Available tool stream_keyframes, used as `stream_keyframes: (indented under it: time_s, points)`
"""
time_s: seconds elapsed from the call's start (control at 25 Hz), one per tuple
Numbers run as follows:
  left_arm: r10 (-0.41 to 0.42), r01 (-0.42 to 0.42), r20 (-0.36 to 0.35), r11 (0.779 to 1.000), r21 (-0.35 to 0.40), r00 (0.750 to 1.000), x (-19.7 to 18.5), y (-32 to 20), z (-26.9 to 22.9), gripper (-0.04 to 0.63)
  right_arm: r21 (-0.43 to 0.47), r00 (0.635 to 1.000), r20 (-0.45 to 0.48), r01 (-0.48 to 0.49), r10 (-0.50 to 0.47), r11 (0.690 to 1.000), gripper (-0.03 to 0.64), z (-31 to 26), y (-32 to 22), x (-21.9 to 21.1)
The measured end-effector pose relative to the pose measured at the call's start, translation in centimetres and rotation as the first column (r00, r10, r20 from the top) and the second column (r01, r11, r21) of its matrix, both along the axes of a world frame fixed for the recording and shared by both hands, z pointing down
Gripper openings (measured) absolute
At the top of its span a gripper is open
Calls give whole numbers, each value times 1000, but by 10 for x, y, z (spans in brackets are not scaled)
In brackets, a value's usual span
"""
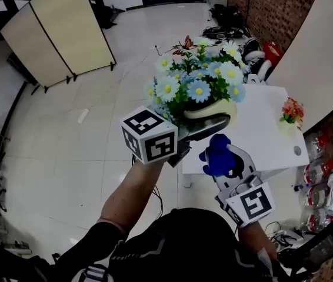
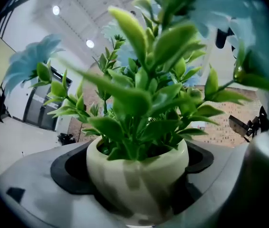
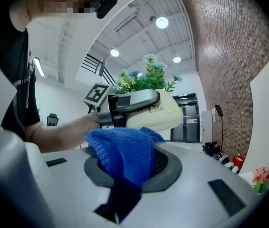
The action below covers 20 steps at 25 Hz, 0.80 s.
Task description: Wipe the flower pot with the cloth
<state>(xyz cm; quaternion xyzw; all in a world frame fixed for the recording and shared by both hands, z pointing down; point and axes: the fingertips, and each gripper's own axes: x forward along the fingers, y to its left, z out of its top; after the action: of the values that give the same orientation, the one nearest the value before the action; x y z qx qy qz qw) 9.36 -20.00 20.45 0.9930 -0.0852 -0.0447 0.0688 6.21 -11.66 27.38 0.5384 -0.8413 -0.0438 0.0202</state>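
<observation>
The pot [image 2: 137, 175] looked glazed, cream and smooth with a soft gloss. Its leaves [image 2: 139, 99] looked plastic and slightly shiny; the flowers [image 1: 199, 78] looked like matt fabric. The cloth [image 3: 122, 148] was a blue, rough, looped knit. The left gripper [image 1: 205, 124] had smooth grey fingers [image 3: 137, 100] with a sheen. The floor [image 1: 66, 134] was glossy, the wall [image 3: 220, 46] rough brick, the surface [image 1: 260, 128] matt white

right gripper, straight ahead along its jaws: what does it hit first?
The flower pot, likely its cream side below the left gripper clamped on it. The blue cloth held in the right gripper leads, so it would touch first. The gap looks small, but depth is unclear.
</observation>
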Motion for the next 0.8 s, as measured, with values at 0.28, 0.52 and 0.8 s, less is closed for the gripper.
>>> stream_keyframes:
  time_s: [0.28, 0.52, 0.8]
  points:
    - [89, -89, -10, 995, -39, 996, 0, 16, -4, 555, -4, 1000, -1, -19, 19, 1000, 75, -11, -17, -16]
    - [116, -117, -25, 993, -30, 993, -4, 28, -12, 555, 7, 999, -19, -26, 27, 1000, 75, -12, -34, -15]
    - [96, -97, -24, 995, -11, 995, -5, 31, -10, 555, 23, 999, 9, -47, 47, 999, 75, -9, -62, -3]
